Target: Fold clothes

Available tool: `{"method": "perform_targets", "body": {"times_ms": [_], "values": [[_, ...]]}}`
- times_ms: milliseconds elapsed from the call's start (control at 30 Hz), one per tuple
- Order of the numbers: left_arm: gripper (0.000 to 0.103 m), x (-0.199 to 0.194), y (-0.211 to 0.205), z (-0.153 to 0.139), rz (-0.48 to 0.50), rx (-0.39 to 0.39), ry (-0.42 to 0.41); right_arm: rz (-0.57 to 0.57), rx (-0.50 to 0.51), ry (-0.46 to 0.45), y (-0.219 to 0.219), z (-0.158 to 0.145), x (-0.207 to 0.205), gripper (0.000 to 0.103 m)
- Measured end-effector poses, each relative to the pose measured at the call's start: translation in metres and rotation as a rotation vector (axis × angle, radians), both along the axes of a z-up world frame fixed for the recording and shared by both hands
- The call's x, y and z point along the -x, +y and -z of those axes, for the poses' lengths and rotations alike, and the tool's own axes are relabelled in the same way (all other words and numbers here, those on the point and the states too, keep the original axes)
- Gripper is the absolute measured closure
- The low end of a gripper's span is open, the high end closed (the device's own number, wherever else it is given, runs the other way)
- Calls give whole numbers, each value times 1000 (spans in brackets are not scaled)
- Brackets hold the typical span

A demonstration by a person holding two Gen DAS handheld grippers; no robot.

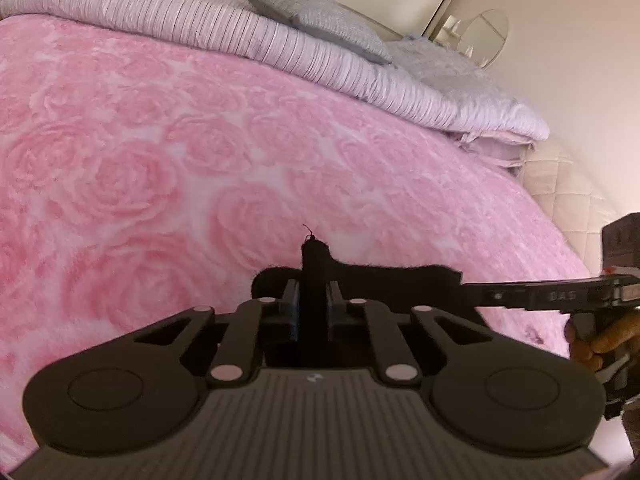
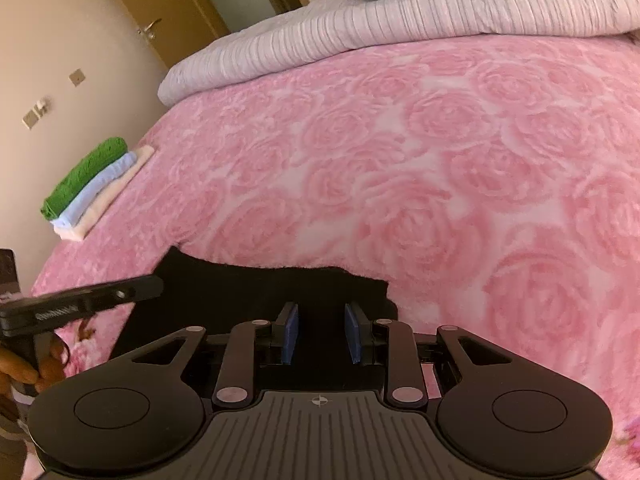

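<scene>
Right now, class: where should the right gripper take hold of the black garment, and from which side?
Grip the black garment at its far right corner, coming down from above with the open right gripper. That edge lies flat and free on the pink blanket, while the left gripper already pinches the other end.

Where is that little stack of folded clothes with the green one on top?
In the right wrist view, the stack of folded clothes sits at the far left edge of the pink rose-patterned blanket, near the beige wall, beyond the black garment.
</scene>
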State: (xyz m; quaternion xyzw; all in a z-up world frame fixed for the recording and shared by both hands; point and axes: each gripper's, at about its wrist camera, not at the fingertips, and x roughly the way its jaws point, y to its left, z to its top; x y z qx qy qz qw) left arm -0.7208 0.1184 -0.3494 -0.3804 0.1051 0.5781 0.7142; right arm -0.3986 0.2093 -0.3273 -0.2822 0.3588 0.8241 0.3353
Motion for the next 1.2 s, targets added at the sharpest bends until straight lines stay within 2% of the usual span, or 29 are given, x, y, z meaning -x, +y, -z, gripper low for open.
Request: {"method": "perform_targets", "body": {"times_ms": [100, 200, 267, 333, 400, 500, 567, 633, 733, 767, 800, 867, 933, 1000, 1100, 1133, 1200], "values": [[95, 8, -16, -6, -38, -35, -27, -1, -2, 6, -1, 0, -1, 75], [95, 20, -22, 10, -93, 5, -56, -2, -16, -8, -2, 1, 2, 75], [95, 31, -22, 26, -126, 27, -141, 0, -23, -34, -3, 5, 7, 76], [95, 33, -21, 28, -138, 14, -195, 5, -35, -47, -5, 6, 9, 75], [94, 31, -19, 23, -125, 11, -190, 18, -27, -31, -4, 7, 5, 75], [88, 36, -20, 20, -133, 38, -213, 47, 0, 10, -2, 9, -4, 75], [73, 44, -24, 22, -179, 66, -267, 58, 3, 24, -3, 10, -7, 74], [67, 51, -26, 27, -212, 92, -305, 66, 1, 33, -4, 11, -7, 73], [67, 48, -20, 34, -182, 115, -345, 78, 1, 40, -6, 10, -7, 72], [70, 46, -16, 36, -162, 111, -360, 86, 5, 44, -6, 10, -8, 72], [72, 42, -13, 36, -143, 95, -362, 94, 9, 48, -7, 9, -9, 72], [92, 30, -3, 33, -88, 56, -279, 118, 13, 55, -8, 9, -15, 72], [93, 19, 7, 33, -23, 26, -228, 146, 10, 63, -11, 9, -22, 72], [93, 15, 14, 38, 8, 23, -219, 169, 23, 67, -11, 13, -27, 72], [91, 18, 20, 48, -2, 51, -232, 198, 43, 64, -11, 17, -33, 72], [89, 21, 17, 46, -13, 55, -251, 203, 49, 57, -11, 17, -34, 72], [87, 22, 4, 36, -44, 47, -232, 212, 42, 64, -17, 13, -39, 72]]}}
